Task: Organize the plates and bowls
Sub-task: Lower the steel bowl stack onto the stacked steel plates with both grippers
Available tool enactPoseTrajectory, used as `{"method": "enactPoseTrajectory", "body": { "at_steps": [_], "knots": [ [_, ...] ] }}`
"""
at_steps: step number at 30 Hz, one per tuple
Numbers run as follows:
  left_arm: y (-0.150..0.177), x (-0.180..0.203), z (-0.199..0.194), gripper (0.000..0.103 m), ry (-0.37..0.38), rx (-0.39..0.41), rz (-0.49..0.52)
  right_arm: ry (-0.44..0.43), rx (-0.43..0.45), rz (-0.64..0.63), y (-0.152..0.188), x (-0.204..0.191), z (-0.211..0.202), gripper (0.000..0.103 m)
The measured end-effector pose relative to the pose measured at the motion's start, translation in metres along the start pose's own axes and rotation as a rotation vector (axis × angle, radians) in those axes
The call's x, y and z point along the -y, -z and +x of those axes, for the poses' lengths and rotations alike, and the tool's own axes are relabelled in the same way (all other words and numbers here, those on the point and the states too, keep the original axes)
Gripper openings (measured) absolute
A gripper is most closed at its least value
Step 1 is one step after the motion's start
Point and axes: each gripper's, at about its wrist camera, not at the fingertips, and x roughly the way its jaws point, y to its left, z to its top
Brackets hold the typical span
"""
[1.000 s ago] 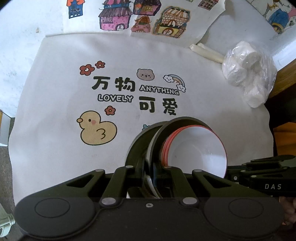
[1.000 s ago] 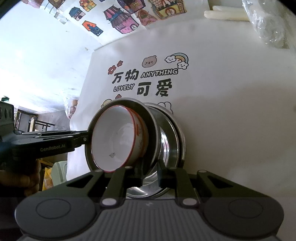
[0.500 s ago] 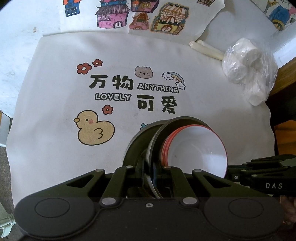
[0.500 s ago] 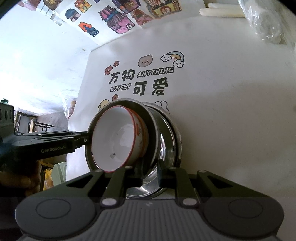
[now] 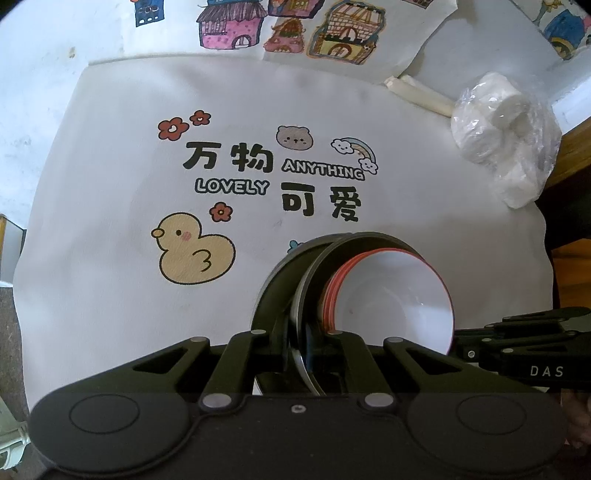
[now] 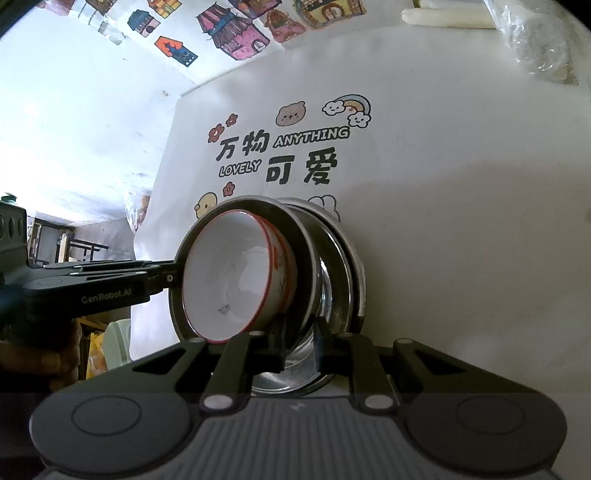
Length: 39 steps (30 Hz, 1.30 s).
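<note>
A white bowl with a red rim (image 5: pixel 388 299) (image 6: pixel 236 284) sits nested in a stack of steel plates (image 5: pixel 280 295) (image 6: pixel 332 280). The stack is tilted, over the printed white cloth (image 5: pixel 110 184). My left gripper (image 5: pixel 306 354) is shut on the steel rim nearest it. In the right wrist view that gripper (image 6: pixel 168 275) reaches the stack's rim from the left. My right gripper (image 6: pixel 299 347) is shut on the stack's rim on the opposite side. It also shows as a dark arm, the right gripper (image 5: pixel 517 343), low on the right of the left wrist view.
A clear plastic bag of white rolls (image 5: pixel 498 129) and two pale sticks (image 5: pixel 417 92) lie at the cloth's far right. Paper with drawn houses (image 5: pixel 295 26) lies beyond the cloth. The wooden table edge (image 5: pixel 576 147) runs on the right. A hand (image 6: pixel 37 362) holds the left gripper.
</note>
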Motion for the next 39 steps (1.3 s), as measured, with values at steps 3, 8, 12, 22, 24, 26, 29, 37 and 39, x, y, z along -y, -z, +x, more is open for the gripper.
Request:
{"method": "enactPoseTrajectory", "body": {
  "at_steps": [3,8,12,22,24,26,29,37,39],
  "knots": [
    [0.0000,-0.0002,0.0000,0.007,-0.003,-0.002,-0.002,0.000,-0.001,0.000,0.0001,-0.0003,0.0009,0.017],
    [0.0002,-0.0011,0.0005,0.007,-0.009,-0.008,-0.006,0.000,-0.006,-0.005,-0.0006,-0.0010,0.0041,0.017],
    [-0.0009,-0.0023,0.0021,0.007,-0.015,-0.013,-0.009,0.000,-0.010,-0.005,-0.0011,-0.0013,0.0055,0.017],
    [-0.0038,-0.0025,0.0028,0.007,-0.022,-0.018,-0.010,-0.001,-0.014,0.001,-0.0027,0.0002,0.0068,0.017],
    [-0.0041,-0.0025,0.0032,0.007,-0.022,-0.019,-0.010,-0.003,-0.014,0.006,-0.0028,0.0010,0.0070,0.017],
    [-0.0042,-0.0025,0.0036,0.007,-0.024,-0.020,-0.010,-0.003,-0.014,0.006,-0.0031,0.0013,0.0069,0.017],
    [-0.0049,-0.0027,0.0044,0.007,-0.025,-0.021,-0.011,-0.005,-0.014,0.009,-0.0032,0.0021,0.0068,0.017],
    [-0.0068,-0.0020,0.0053,0.007,-0.029,-0.027,-0.010,-0.006,-0.016,0.016,-0.0029,0.0033,0.0083,0.016],
    [-0.0065,-0.0016,0.0058,0.007,-0.032,-0.030,-0.010,-0.008,-0.018,0.018,-0.0026,0.0035,0.0090,0.016]
  ]
}}
